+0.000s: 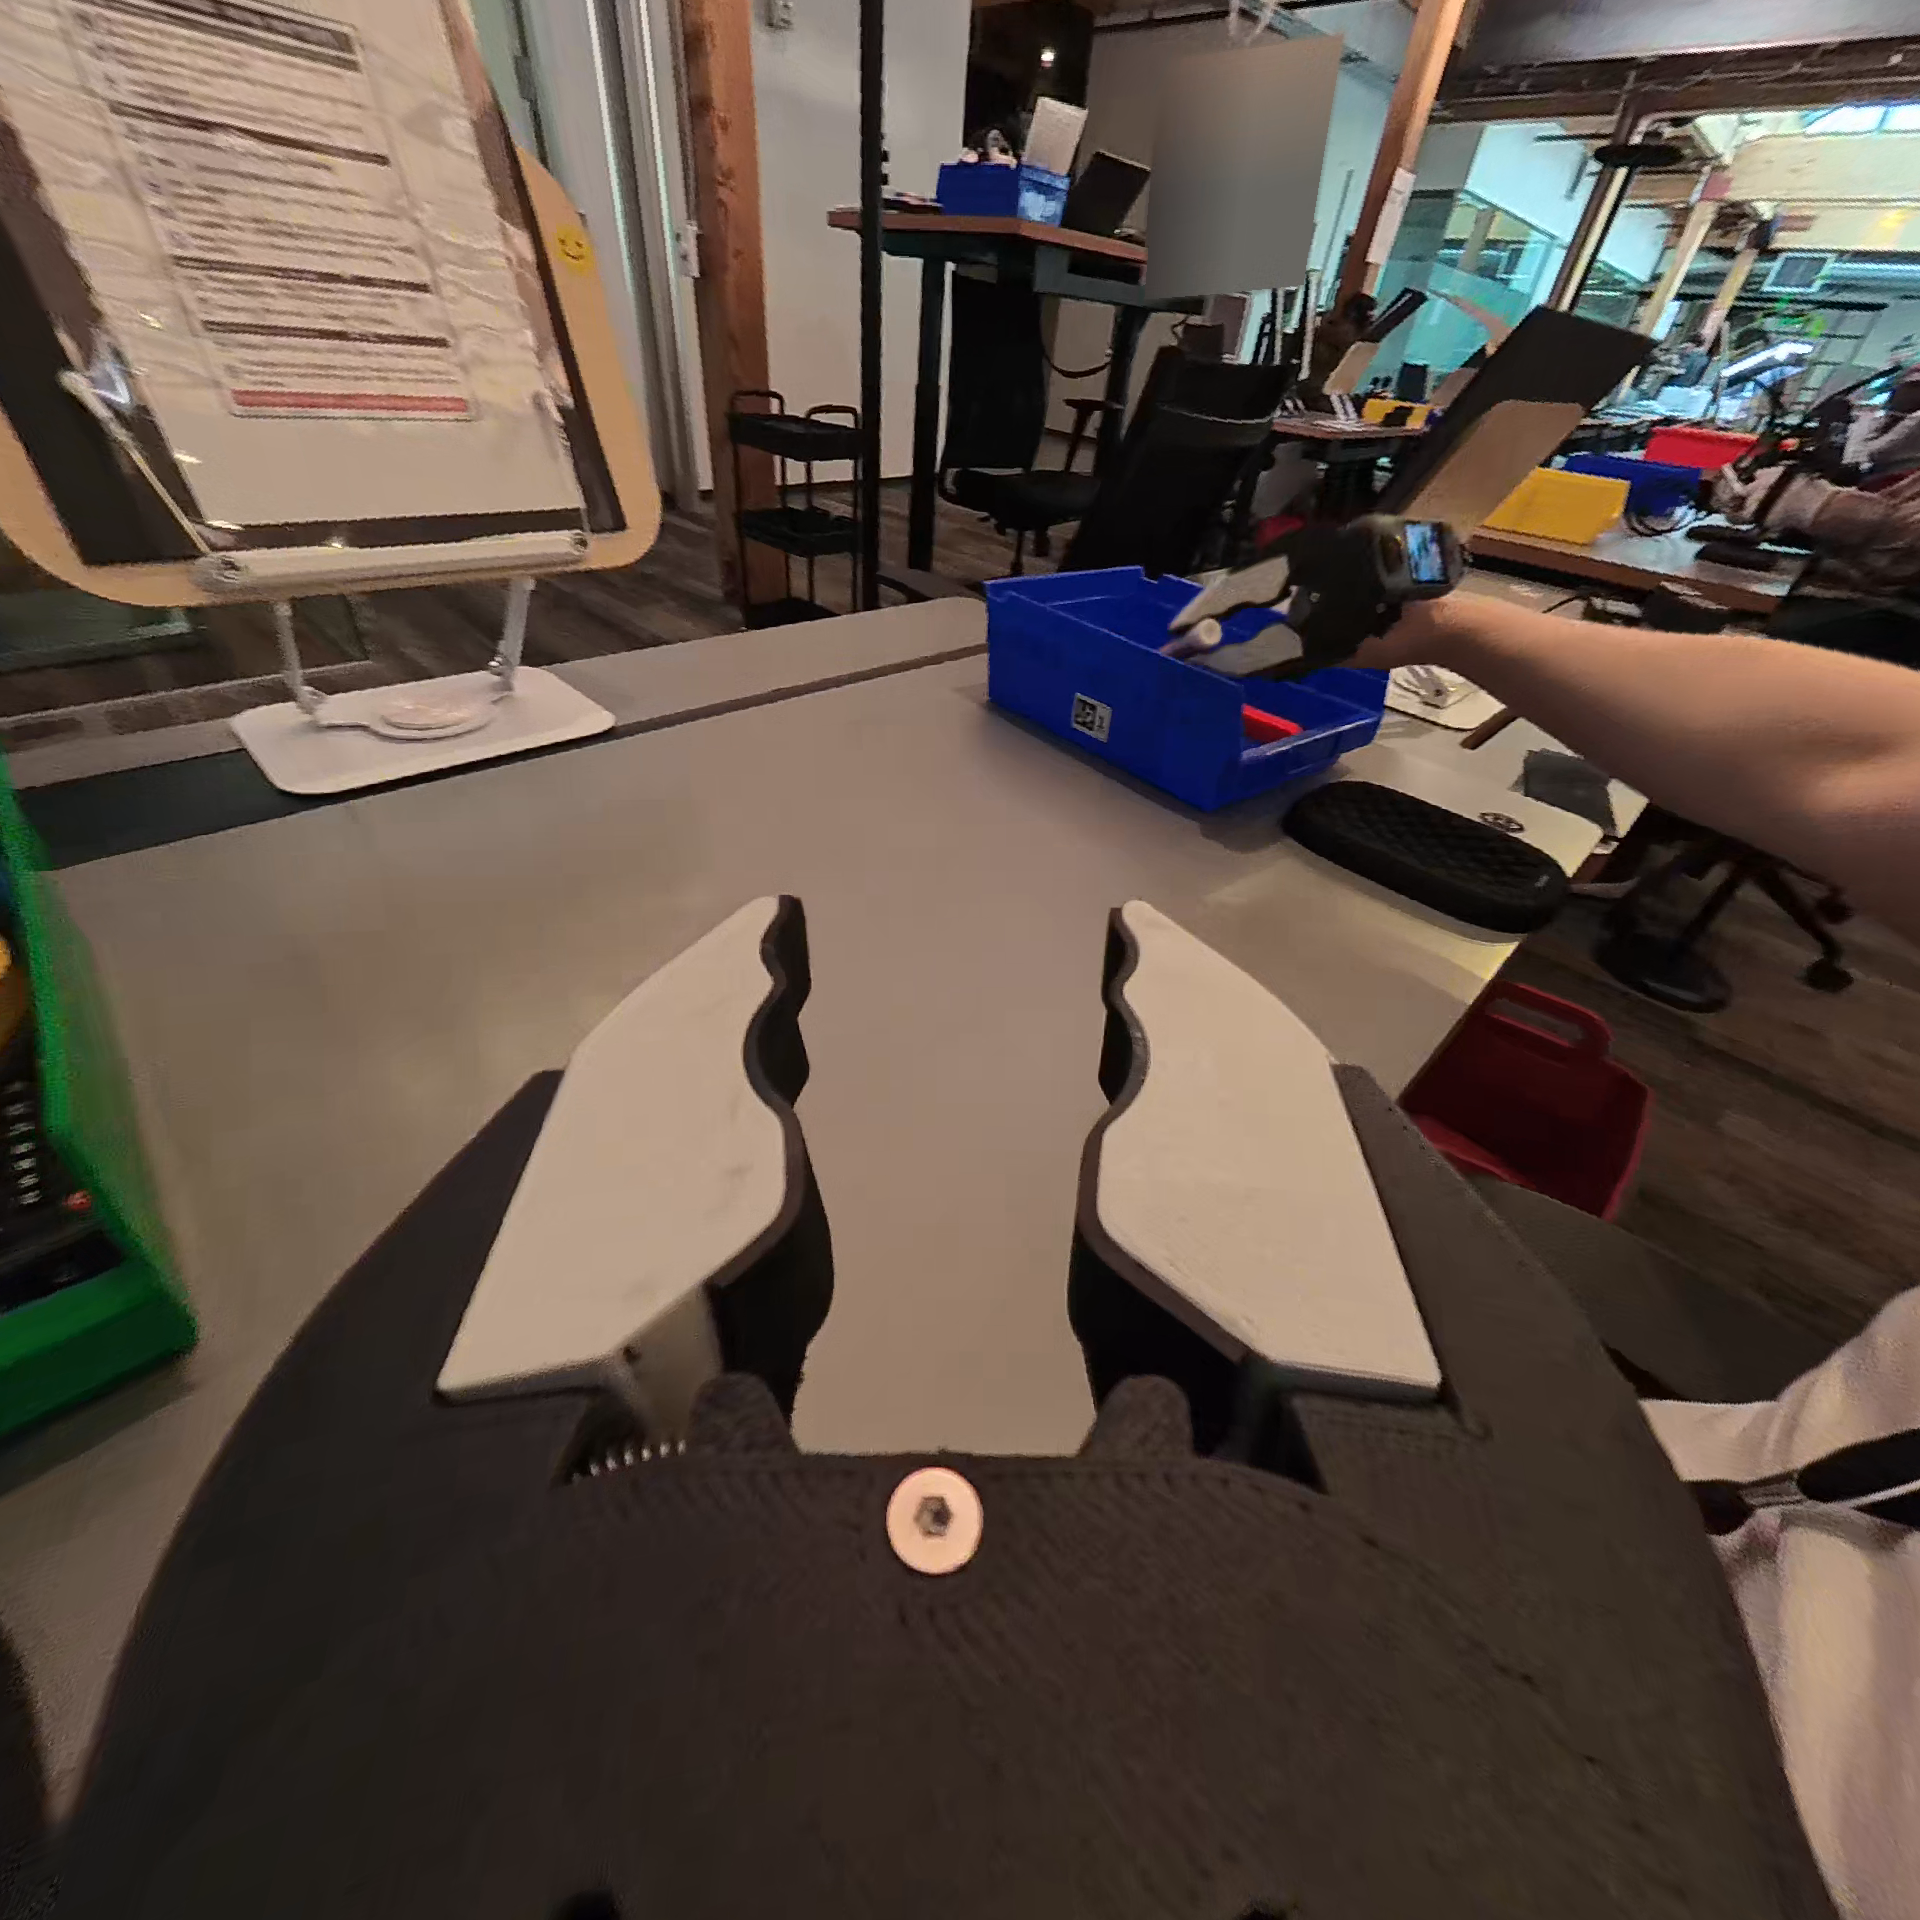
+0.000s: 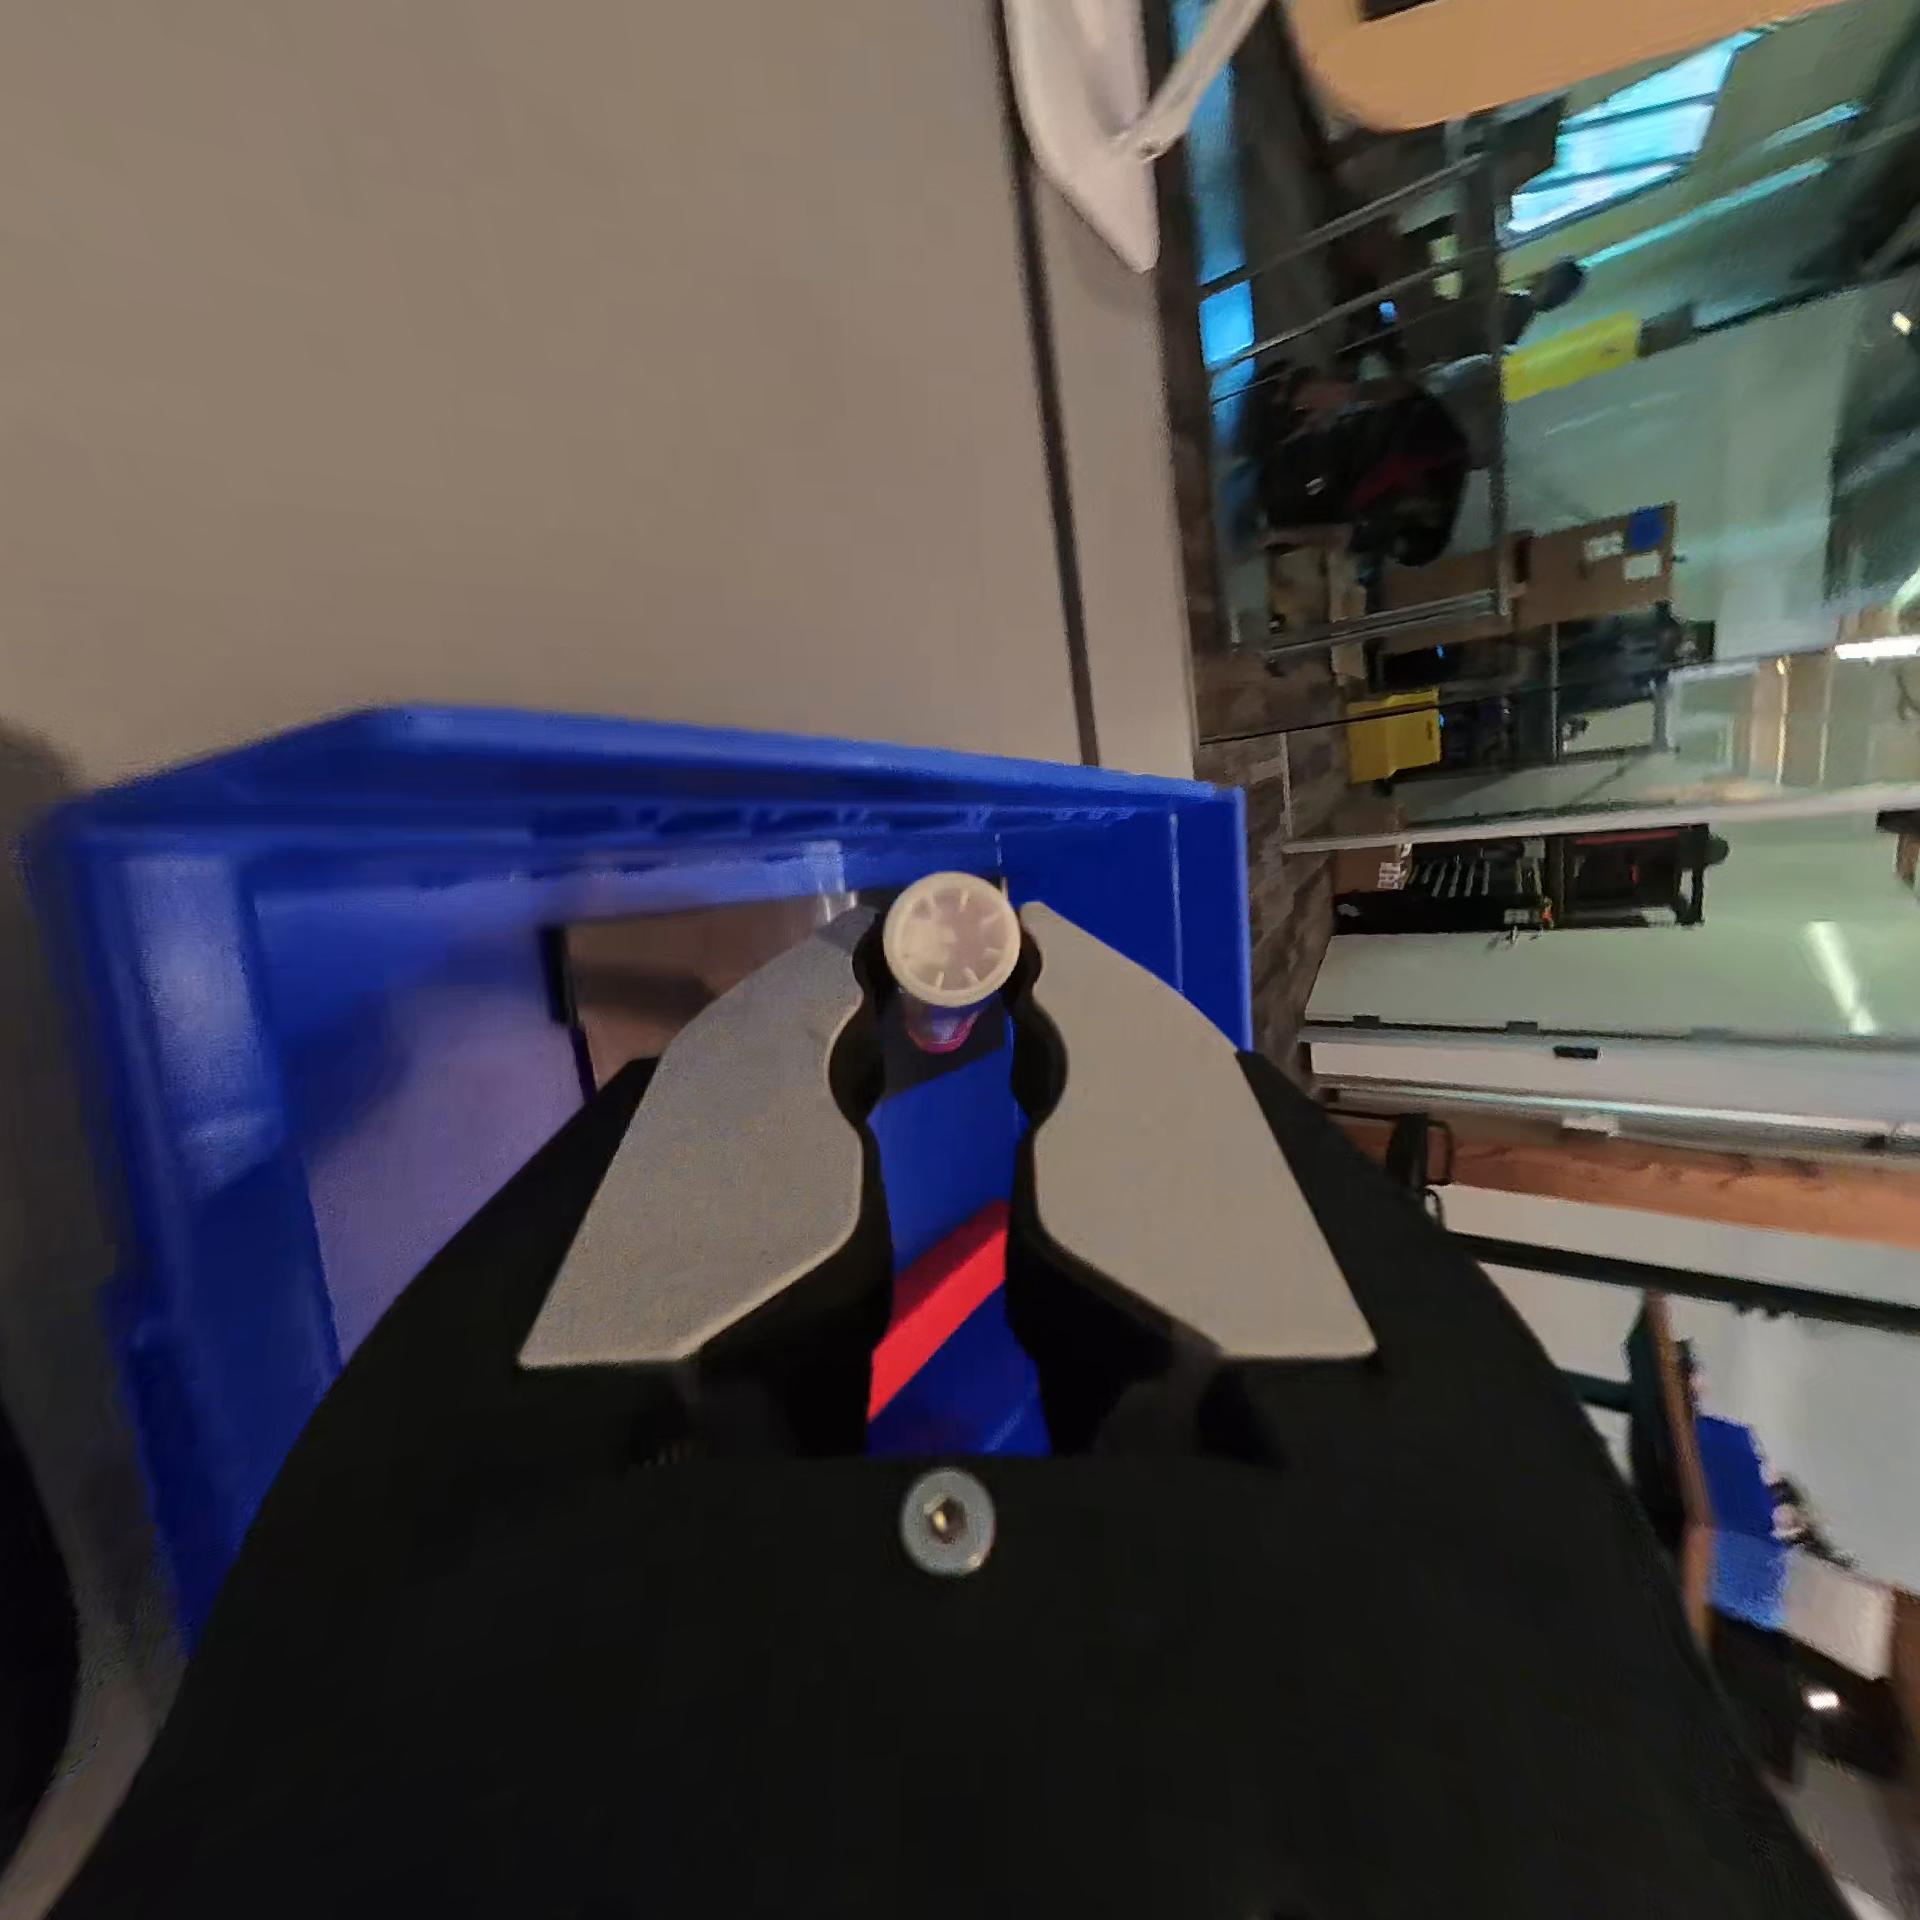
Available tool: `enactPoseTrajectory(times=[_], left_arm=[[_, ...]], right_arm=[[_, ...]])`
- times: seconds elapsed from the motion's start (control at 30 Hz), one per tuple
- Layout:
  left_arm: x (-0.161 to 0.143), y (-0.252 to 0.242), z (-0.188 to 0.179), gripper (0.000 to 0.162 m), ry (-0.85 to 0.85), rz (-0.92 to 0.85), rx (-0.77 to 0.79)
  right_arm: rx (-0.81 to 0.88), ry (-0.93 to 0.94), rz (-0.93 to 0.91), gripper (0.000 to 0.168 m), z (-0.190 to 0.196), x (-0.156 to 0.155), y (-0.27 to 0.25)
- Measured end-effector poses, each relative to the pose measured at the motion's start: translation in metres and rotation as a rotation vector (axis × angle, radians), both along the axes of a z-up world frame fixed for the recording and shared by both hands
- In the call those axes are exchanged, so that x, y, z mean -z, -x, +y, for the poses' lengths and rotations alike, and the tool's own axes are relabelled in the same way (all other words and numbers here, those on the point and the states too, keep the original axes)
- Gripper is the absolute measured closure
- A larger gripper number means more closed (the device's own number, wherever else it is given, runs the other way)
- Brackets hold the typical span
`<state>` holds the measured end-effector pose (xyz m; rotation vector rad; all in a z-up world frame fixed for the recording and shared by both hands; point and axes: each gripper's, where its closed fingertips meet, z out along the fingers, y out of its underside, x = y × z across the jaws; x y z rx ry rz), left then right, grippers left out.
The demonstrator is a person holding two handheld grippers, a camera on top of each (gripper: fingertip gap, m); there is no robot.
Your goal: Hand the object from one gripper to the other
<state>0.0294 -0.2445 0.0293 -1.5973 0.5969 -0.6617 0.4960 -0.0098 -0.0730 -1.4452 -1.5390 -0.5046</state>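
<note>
Fingers of the right gripper [image 2: 943, 940] are clamped near their tips on a small cylindrical object [image 2: 949, 938], a tube with a round whitish cap facing the camera and a blue-and-pink body behind it. Directly beyond and below those fingers sits the blue bin [image 2: 187, 1039], its far wall and rim just ahead of the fingertips; a red piece [image 2: 935, 1320] lies inside it, seen through the gap between the fingers. In the left wrist view the same gripper [image 1: 1205, 634] hangs over that bin [image 1: 1143, 717], held by a bare forearm [image 1: 1662, 717] reaching in from the right, with the pale end of the object [image 1: 1195, 636] poking out past the fingertips. The left gripper [image 1: 951, 920] has its fingers spread wide apart with nothing between them, only bare grey bench [image 1: 644, 883] beyond. Ahead of them to the left stands a document holder [image 1: 301, 312] on a white base; to the far left is a green bin [image 1: 94, 1195]. Right of the fingers a black padded rest [image 1: 1423, 852] lies at the bench edge beside the blue bin, and a red container [image 1: 1527, 1101] sits lower, off the bench.
</note>
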Motion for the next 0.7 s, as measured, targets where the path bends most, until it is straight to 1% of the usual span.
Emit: enactPoseTrajectory(times=[0.1,0.17,0.43,0.7], left_arm=[[-0.005,0.017,0.002,0.109,-0.018,0.009,-0.059],[-0.008,0.026,0.003,0.110,-0.026,-0.001,-0.084],[-0.005,0.044,0.008,0.111,-0.012,-0.010,-0.145],[-0.008,0.052,0.011,0.112,-0.016,0.005,-0.185]], right_arm=[[-0.048,-0.007,-0.199,0.146,0.001,0.015,-0.006],[-0.082,-0.032,-0.278,0.146,0.002,0.018,-0.007],[-0.147,-0.116,-0.463,0.147,0.006,0.016,-0.022],[-0.218,-0.114,-0.591,0.146,0.008,0.033,-0.027]])
